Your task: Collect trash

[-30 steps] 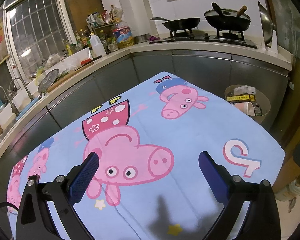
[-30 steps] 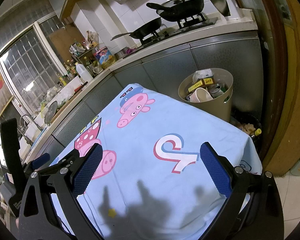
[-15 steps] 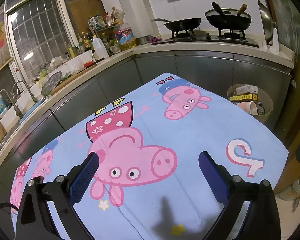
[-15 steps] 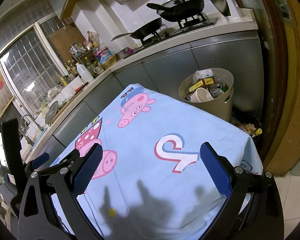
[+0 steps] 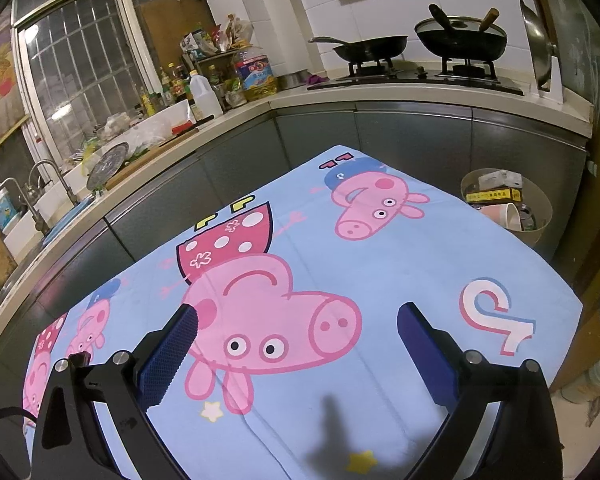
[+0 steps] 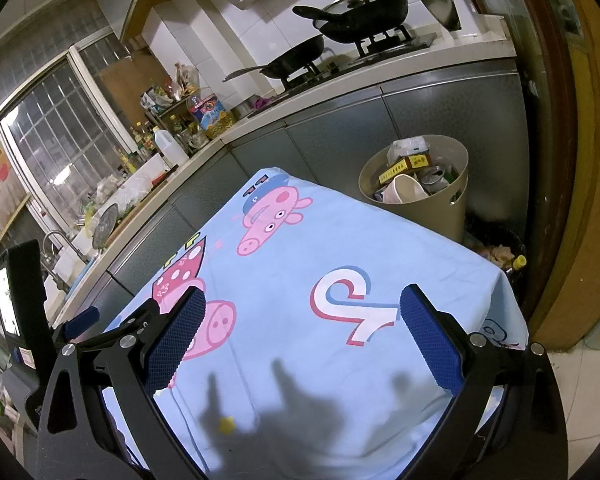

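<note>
A beige trash bin [image 6: 440, 196] stands on the floor beyond the table's far right corner; it holds boxes, a paper cup and cans. It also shows in the left wrist view [image 5: 536, 216]. The table wears a light blue cartoon-pig cloth [image 5: 400, 248], also in the right wrist view [image 6: 332, 256], with no loose trash on it. My left gripper [image 5: 296, 316] is open and empty above the cloth. My right gripper [image 6: 300, 300] is open and empty above the cloth; the left gripper's side [image 6: 80, 320] shows at its left.
A grey-fronted kitchen counter [image 5: 380, 100] runs behind and left of the table, with bottles, a sink and a stove with two black pans [image 5: 460, 40]. A wooden door frame [image 6: 580, 200] stands at the right. More rubbish lies on the floor behind the bin [image 6: 500, 252].
The left wrist view has shifted slightly, as if the gripper rose or pulled back a little. The right gripper has barely moved. Both stay open and empty.
</note>
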Demonstrator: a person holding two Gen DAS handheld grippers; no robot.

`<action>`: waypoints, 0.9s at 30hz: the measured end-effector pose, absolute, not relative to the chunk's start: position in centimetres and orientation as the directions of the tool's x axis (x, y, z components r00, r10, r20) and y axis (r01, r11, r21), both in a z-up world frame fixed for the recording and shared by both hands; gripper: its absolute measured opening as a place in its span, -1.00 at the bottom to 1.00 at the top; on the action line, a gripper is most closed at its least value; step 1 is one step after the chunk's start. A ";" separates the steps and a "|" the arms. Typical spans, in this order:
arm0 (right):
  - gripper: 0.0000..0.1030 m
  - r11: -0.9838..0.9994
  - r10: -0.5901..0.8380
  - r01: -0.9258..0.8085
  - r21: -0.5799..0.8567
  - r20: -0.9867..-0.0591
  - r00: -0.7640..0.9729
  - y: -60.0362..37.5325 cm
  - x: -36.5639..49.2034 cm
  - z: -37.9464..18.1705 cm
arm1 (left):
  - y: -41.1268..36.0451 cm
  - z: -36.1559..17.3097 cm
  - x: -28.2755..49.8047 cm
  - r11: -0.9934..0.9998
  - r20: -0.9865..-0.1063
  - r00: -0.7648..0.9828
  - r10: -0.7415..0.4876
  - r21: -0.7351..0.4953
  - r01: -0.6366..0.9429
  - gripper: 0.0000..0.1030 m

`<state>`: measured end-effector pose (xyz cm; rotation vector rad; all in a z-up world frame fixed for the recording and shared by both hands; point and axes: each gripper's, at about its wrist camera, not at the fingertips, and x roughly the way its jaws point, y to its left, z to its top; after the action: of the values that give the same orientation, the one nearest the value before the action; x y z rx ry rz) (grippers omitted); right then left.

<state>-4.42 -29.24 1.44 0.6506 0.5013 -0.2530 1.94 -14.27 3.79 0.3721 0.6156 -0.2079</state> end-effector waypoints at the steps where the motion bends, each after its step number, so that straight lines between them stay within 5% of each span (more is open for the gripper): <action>1: 0.88 0.771 -0.070 0.376 0.514 -0.520 0.852 -29.4 -4.4 1.5 | -14.2 3.8 2.0 0.914 -0.596 0.799 -0.078 0.278 0.297 0.93; 27: 0.88 0.768 -0.067 0.376 0.518 -0.519 0.852 -29.6 -4.3 1.4 | -13.8 3.6 2.0 0.914 -0.599 0.798 -0.074 0.279 0.294 0.93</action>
<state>-4.25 -29.64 1.44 0.6563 0.5016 -0.2516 2.03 -13.84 3.64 0.3729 0.6191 -0.2022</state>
